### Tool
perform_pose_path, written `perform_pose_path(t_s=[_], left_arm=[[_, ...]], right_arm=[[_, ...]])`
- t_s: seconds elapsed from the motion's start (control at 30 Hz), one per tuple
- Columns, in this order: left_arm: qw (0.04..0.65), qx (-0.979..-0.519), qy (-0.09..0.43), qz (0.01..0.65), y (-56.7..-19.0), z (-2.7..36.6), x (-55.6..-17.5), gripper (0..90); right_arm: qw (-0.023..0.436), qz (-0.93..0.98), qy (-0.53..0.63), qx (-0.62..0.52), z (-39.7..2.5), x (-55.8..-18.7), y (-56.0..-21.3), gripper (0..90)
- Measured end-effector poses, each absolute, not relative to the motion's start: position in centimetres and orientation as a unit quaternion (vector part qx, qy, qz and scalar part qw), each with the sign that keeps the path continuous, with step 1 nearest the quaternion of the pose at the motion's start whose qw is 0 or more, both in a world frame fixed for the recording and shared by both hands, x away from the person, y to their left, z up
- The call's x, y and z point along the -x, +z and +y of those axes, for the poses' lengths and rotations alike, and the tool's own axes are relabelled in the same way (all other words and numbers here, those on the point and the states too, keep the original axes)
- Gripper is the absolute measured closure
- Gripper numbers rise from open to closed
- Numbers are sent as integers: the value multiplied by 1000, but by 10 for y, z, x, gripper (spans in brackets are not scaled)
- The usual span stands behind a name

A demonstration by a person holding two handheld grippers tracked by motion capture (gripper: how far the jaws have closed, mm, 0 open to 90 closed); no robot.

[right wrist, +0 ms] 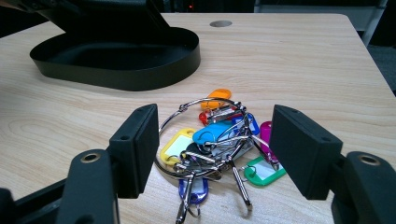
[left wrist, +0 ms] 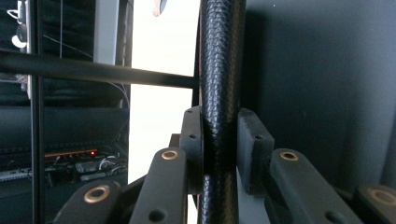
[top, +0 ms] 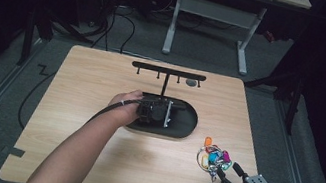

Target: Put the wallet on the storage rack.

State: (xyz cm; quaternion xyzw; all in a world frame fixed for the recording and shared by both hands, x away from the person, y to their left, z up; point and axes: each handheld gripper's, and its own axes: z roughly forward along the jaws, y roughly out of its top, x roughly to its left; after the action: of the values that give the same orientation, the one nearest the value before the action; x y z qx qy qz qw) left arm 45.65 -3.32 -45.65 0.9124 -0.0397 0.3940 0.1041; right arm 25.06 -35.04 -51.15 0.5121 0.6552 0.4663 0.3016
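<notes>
While left gripper (left wrist: pixel 219 154) jaws pinch stand post (left wrist: pixel 219 70), right gripper (right wrist: pixel 212 154) jaws spread around key bunch (right wrist: pixel 217 140)

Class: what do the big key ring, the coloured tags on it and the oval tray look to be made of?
Key ring: likely polished metal, silvery and glinting. Tags: probably glossy plastic, bright solid colours with pale label windows. Oval tray: seemingly matte black painted metal, thin rim, dull sheen.

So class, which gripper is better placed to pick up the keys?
Right. The right gripper is open with the keys between its jaws; the left gripper is shut on the stand's post.
</notes>
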Motion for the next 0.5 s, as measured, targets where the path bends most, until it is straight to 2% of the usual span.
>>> perform_pose_path(t_s=[0.5], left_arm=[[94,-921,376,-44,-476,-32,-452,732]], right_arm=[[300,659,464,-511,-350,-251,-512,336]])
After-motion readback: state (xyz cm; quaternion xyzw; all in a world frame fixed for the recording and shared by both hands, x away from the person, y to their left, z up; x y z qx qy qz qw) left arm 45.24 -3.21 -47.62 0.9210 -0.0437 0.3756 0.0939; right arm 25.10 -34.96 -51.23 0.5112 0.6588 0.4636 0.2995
